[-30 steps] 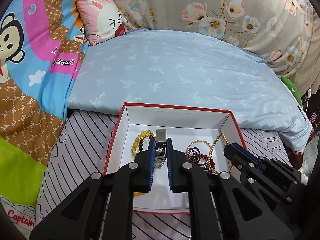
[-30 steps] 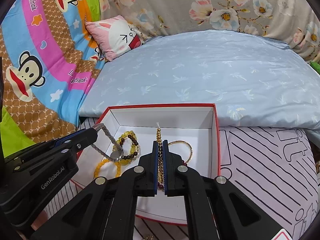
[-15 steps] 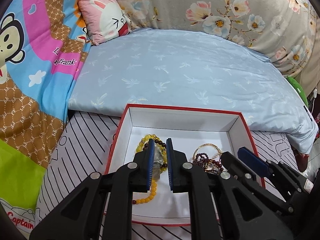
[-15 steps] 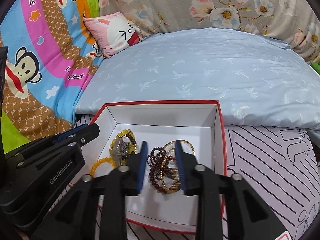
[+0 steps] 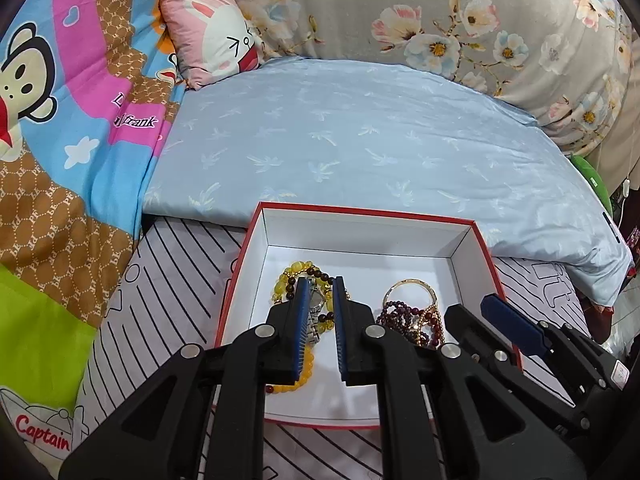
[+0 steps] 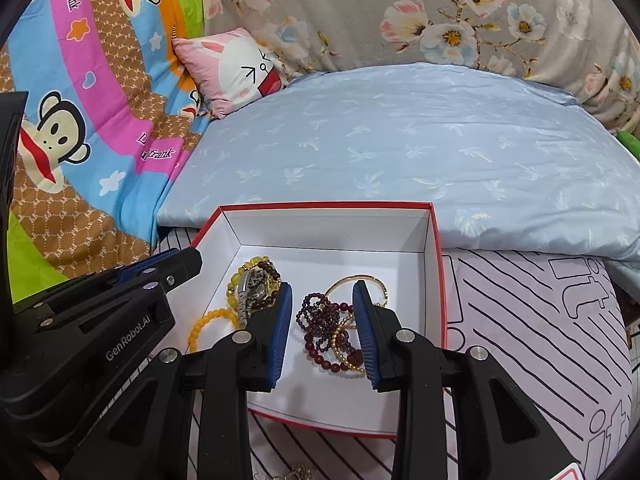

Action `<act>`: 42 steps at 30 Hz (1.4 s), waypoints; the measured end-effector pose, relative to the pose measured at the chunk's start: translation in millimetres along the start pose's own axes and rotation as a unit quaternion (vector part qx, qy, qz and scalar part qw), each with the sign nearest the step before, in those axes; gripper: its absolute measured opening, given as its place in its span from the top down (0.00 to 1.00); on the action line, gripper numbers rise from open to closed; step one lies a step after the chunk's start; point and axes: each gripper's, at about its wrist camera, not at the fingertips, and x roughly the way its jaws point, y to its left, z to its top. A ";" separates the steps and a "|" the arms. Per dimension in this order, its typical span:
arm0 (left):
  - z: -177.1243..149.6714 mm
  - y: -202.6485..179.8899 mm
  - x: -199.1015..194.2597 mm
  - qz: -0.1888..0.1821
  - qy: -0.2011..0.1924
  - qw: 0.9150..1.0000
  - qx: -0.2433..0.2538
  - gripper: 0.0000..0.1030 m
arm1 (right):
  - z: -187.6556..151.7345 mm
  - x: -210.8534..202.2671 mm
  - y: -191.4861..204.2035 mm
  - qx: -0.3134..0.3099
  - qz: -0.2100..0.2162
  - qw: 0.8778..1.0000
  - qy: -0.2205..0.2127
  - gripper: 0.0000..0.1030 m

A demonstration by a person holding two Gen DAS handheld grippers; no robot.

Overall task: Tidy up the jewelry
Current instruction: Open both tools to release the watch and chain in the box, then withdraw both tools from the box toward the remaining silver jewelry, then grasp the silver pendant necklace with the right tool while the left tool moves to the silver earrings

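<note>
A red box with a white inside sits on the striped sheet. On its left lie a silver watch, yellow beads and dark beads. On its right lie dark red beads and a gold bangle. My left gripper is open a little above the watch and touches nothing. My right gripper is wide open over the red beads and empty.
A light blue quilt lies right behind the box. A pink rabbit pillow and a monkey blanket are at the left. A bit of a chain lies on the sheet at the right wrist view's bottom edge.
My left gripper let the watch down onto the yellow beads and opened. My right gripper dropped the red and gold beads into the box and opened wide. Both pulled back a little.
</note>
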 end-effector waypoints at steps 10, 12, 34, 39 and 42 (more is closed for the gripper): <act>-21.4 12.7 -31.6 0.001 0.004 1.000 -0.012 0.89 | -26.1 -32.2 -2.4 0.008 -0.003 1.000 0.004 0.69; -29.1 12.3 -40.4 0.001 0.004 1.000 -0.010 0.89 | -33.4 -39.5 -1.1 0.010 -0.003 1.000 0.006 0.70; -152.6 25.8 -97.5 -0.001 0.063 0.998 -0.015 0.89 | -178.8 -100.2 11.2 0.021 0.008 0.996 0.083 0.70; -171.1 28.6 -99.0 -0.005 0.076 0.997 -0.019 0.89 | -195.3 -96.2 17.0 0.014 0.003 0.995 0.096 0.70; -176.7 30.9 -100.4 -0.004 0.081 0.996 -0.022 0.89 | -196.2 -94.0 19.4 0.008 -0.002 0.995 0.096 0.70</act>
